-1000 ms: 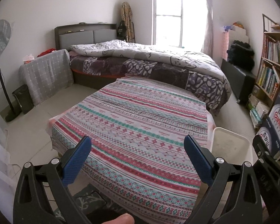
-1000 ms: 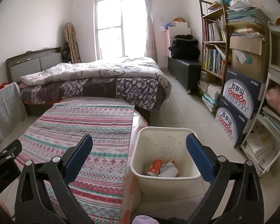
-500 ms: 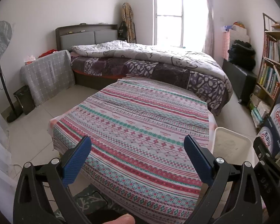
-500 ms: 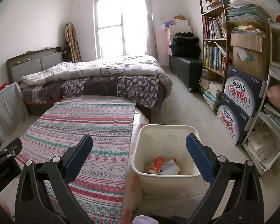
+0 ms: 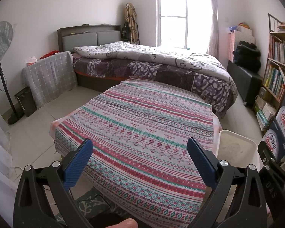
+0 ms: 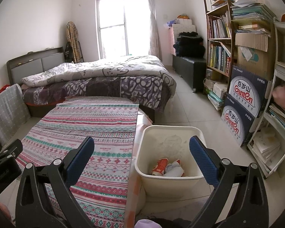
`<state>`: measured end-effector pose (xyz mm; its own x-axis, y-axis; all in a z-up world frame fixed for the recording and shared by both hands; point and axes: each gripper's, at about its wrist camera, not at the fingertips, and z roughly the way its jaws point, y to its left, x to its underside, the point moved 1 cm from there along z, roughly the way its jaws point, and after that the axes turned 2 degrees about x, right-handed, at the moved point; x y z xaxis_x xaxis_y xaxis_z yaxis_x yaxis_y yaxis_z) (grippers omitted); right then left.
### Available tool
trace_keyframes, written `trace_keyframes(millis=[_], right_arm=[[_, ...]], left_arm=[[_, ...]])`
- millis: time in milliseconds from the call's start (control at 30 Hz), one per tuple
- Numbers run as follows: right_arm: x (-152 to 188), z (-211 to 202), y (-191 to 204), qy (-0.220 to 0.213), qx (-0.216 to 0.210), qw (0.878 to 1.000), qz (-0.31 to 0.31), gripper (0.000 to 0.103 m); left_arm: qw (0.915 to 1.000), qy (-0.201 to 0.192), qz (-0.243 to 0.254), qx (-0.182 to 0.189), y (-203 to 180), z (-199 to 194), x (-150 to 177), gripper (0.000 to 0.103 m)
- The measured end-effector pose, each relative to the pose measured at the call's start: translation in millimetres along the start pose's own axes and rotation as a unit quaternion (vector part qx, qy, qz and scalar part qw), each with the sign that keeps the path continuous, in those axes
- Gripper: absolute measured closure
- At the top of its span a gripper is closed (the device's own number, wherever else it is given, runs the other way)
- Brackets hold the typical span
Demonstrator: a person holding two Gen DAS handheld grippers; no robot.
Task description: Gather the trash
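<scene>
While both tools hang above the near end of the worktop (image 5: 142, 125), their jaws stand wide with nothing between them: the left gripper (image 5: 140, 161) sits over the striped cloth that covers the worktop, and the right gripper (image 6: 142, 157) sits over the worktop's right edge, half above the cream bin (image 6: 171, 180). That bin stands on the floor tiles, touching or just beside the worktop's right side, and the trash lies in its bottom: a crushed red and white can (image 6: 159, 166) next to crumpled white paper (image 6: 173, 170). No trash shows on the worktop's cloth. To the right of the bin, two dark blue cartons (image 6: 245, 102) printed with red lettering are stacked against a bookshelf (image 6: 218, 43) full of books. Beyond the worktop's far end stands a bed (image 5: 161, 64) under a grey patterned quilt, and behind the bed a bright window (image 5: 182, 17) fills the far wall
</scene>
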<state>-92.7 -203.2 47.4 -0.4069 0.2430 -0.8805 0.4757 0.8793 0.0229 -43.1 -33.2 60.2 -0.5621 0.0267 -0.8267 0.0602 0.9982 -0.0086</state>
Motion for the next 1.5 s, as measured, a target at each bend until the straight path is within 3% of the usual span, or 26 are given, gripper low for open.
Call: trace_keyframes(millis=[833, 1500], right_arm=[[10.3, 1.9, 7.3, 0.018, -0.008, 1.000, -0.002, 0.007], [3.1, 1.1, -0.4, 0.015, -0.003, 1.000, 0.004, 0.007]], left_arm=[[0.9998, -0.012, 0.013, 0.004, -3.5, -2.0, 5.2, 0.008], [0.9999, 0.007, 0.011, 0.010, -7.9, 2.5, 4.8, 0.009]])
